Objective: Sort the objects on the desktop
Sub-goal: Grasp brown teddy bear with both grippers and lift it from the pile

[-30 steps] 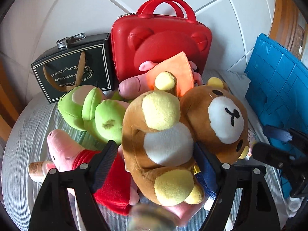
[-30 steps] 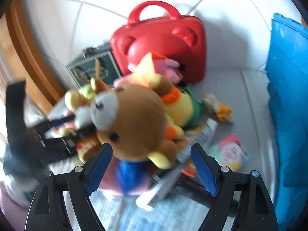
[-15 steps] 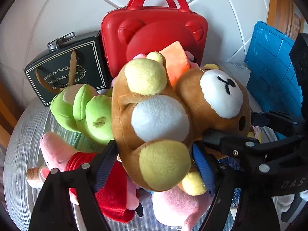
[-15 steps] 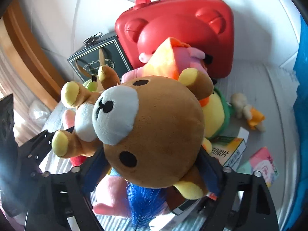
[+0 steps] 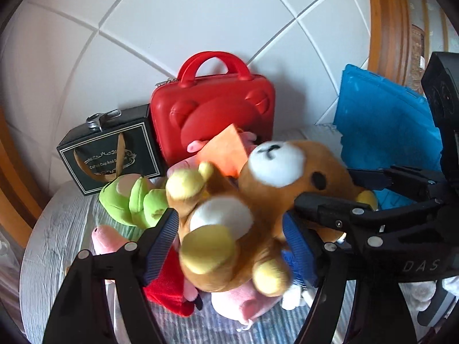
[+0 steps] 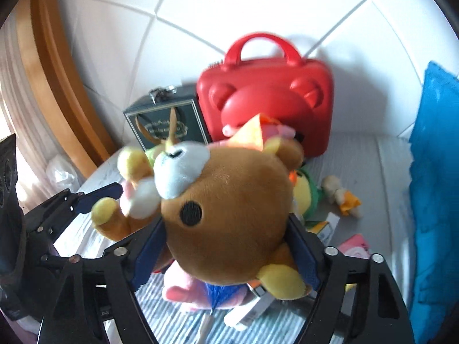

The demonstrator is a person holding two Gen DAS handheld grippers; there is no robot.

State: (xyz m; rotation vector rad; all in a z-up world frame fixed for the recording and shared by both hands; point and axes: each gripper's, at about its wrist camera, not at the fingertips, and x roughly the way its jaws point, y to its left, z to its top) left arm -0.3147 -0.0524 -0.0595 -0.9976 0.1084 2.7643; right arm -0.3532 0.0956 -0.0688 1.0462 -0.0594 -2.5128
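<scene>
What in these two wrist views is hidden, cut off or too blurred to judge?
- Left wrist view: the brown bear covers the pink plush beneath it; its shape cannot be told.
- Right wrist view: the bear's head hides the items under it, and its face is motion-blurred.
- Black gift box: the lettering is too small to read fully.
- Blue crate: cut off by the frame edge.

Between the blue-padded black fingers (image 5: 160,238) sits a brown bear (image 5: 229,218) with white muzzle and yellow paws, beyond them a red case (image 5: 212,114), a black gold-trimmed box (image 5: 109,152), a green plush (image 5: 134,200), and right a blue crate (image 5: 384,120).
</scene>
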